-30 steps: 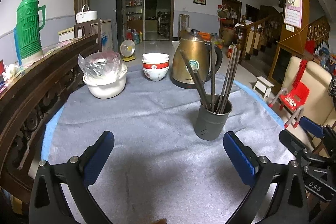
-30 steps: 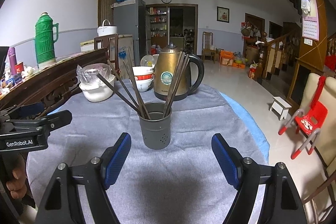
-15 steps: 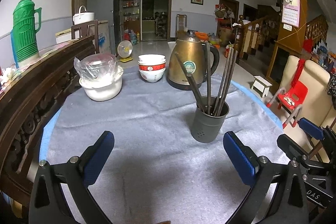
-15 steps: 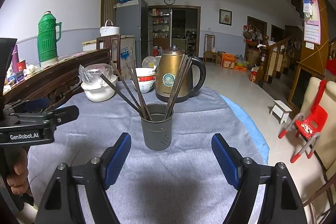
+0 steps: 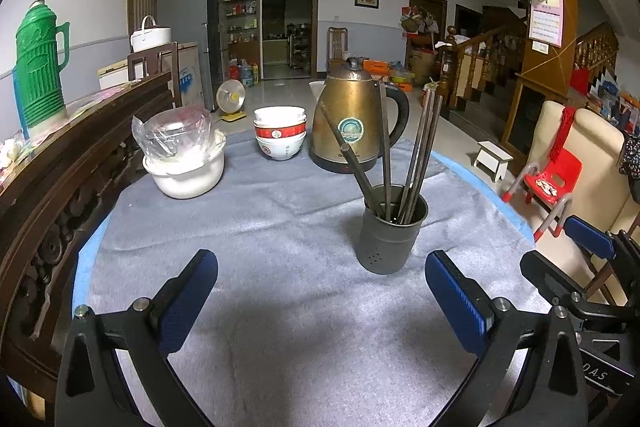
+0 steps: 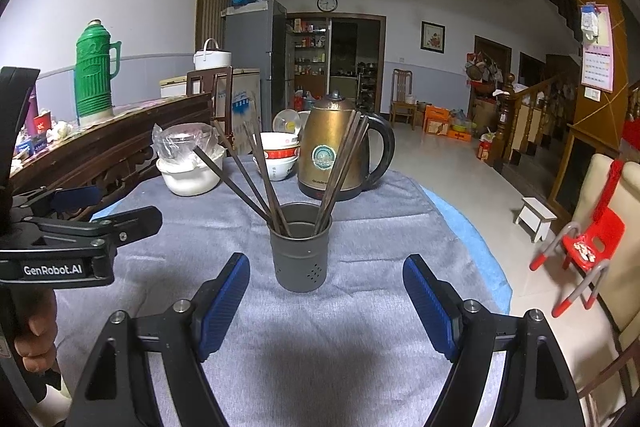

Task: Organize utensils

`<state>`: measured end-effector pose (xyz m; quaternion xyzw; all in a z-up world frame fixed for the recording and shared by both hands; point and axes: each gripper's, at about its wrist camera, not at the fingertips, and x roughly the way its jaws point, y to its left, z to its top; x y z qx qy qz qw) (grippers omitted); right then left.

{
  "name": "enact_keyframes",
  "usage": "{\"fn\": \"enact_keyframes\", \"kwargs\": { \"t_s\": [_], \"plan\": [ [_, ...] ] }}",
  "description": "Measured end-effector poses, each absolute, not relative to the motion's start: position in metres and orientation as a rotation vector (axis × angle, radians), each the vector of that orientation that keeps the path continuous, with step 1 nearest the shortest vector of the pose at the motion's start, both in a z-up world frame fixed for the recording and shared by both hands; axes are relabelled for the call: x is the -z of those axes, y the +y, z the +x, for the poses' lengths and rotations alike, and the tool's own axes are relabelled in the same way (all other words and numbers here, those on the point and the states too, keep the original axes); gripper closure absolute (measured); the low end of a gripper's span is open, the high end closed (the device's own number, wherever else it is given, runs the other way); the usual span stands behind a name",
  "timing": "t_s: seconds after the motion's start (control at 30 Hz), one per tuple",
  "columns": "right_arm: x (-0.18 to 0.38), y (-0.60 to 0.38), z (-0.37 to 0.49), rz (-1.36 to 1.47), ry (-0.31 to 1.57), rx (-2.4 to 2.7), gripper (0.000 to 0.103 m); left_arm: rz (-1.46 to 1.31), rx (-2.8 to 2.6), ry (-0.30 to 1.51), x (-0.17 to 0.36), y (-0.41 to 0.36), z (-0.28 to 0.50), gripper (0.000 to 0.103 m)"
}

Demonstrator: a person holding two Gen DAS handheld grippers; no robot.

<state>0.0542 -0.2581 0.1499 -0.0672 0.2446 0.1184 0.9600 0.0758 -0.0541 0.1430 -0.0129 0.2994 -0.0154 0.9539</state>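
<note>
A dark grey metal holder (image 5: pixel 389 235) stands upright on the grey cloth, with several dark chopsticks (image 5: pixel 418 155) leaning out of it. In the right wrist view the holder (image 6: pixel 301 251) sits straight ahead, chopsticks (image 6: pixel 256 175) fanned left and right. My left gripper (image 5: pixel 320 301) is open and empty, the holder ahead to its right. My right gripper (image 6: pixel 326 301) is open and empty, just short of the holder. The left gripper also shows in the right wrist view (image 6: pixel 120 211), the right gripper in the left wrist view (image 5: pixel 568 255).
A brass kettle (image 5: pixel 352 123), stacked bowls (image 5: pixel 280 137) and a white pot with a plastic bag (image 5: pixel 184 155) stand at the table's far side. A carved wooden sideboard (image 5: pixel 60 163) with a green thermos (image 5: pixel 38 75) runs along the left. A red chair (image 5: pixel 554 179) is right.
Both grippers have tilted up and drawn back a little; the holder sits lower and nearer the middle in both views. Both stay open. The holder and chopsticks have not moved.
</note>
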Motion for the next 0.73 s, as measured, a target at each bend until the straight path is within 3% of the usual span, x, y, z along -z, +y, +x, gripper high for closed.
{"fn": "enact_keyframes", "kwargs": {
  "t_s": [0.73],
  "plan": [
    [-0.1482, -0.2588, 0.057, -0.134, 0.502, -0.239, 0.021, 0.008, 0.04, 0.588, -0.1445, -0.0607, 0.0762, 0.0]
  ]
}}
